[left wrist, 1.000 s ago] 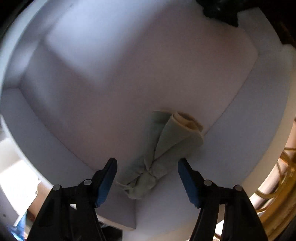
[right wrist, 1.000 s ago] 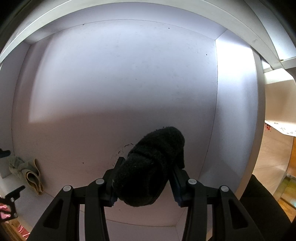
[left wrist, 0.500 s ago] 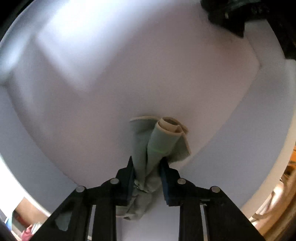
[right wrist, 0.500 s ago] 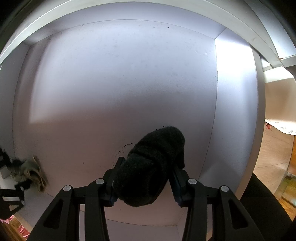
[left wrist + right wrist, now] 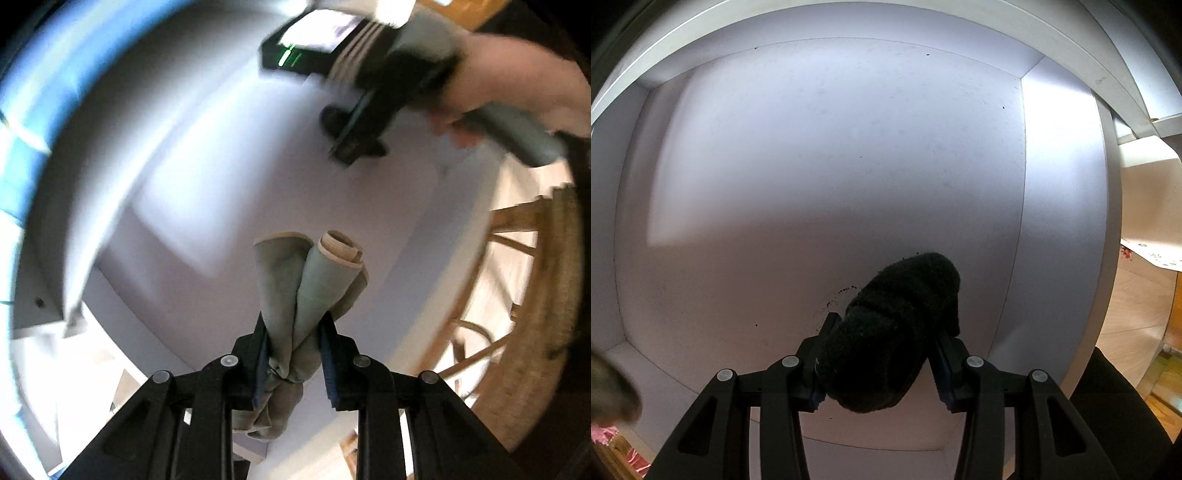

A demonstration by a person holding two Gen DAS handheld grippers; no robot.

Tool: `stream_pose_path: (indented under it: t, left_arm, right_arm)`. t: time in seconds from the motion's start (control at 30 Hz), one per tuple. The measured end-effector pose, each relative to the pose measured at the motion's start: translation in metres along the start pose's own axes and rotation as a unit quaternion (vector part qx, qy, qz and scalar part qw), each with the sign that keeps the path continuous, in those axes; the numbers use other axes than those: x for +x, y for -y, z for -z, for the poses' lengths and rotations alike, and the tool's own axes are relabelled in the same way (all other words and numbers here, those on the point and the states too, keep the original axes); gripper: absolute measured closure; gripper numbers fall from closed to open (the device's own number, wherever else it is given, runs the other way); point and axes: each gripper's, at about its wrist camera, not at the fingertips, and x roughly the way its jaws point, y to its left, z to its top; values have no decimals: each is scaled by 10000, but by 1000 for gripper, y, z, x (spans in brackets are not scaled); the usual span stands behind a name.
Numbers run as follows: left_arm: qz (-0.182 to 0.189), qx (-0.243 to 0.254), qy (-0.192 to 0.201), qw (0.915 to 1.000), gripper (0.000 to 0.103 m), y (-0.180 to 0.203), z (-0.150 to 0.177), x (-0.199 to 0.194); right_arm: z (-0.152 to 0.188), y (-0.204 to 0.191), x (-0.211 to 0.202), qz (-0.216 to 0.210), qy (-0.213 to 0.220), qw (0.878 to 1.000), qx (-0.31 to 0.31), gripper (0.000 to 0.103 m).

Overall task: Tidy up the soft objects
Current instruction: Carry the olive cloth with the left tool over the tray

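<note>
Grey-green fabric, a rolled sock bundle with a tan inner lining [image 5: 314, 291], hanging pinched at its narrow waist between the blue pads of the left gripper [image 5: 295, 350], jaws pressed tight on the cloth. Flaring outward past the fingertips, one rolled open end showing tan; a lumpy tail bunching behind the pads, toward the camera. Hanging clear above the floor of the white open-topped storage box [image 5: 207, 177], touching none of it as far as the blurred view lets one tell.

Black fuzzy rolled sock [image 5: 897, 332] sitting clamped between the pads of the right gripper [image 5: 882, 354], bulging out past both fingers, low over the box floor near the right-hand wall; contact with the floor hidden by the sock itself. Dark lint specks [image 5: 834, 299] lying scattered on the box floor just left of the black sock.

Showing in the left wrist view, above the box's far side: the right gripper's black body with a green light, gripped by a person's hand [image 5: 491, 77]. Beyond the box's right wall, a wicker and wood chair [image 5: 532, 291] standing on a pale floor.
</note>
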Motion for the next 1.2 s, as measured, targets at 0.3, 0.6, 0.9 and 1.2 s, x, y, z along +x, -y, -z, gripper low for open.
stream_pose_path:
  t: [0.3,0.6,0.9,1.2]
  left_arm:
    - [368,-256,1386,9893,78,7,-3,-133]
    - [386,-1264,2534,9583,78,-38,-22,-235]
    - [-223,-2935,2926,9098,78,-145,-30,-267]
    - [-249,-4213,2663,8666,78,-247,-50,-234]
  right_arm:
    - [-1,-3,-1,6,0,10000,-8,57]
    - [0,-11,-1,53,5,10000,-84,57]
    - [0,-9,-1,74,12,9999,-103,59]
    - [-1,-6,-3,26,-2,10000,-77,59]
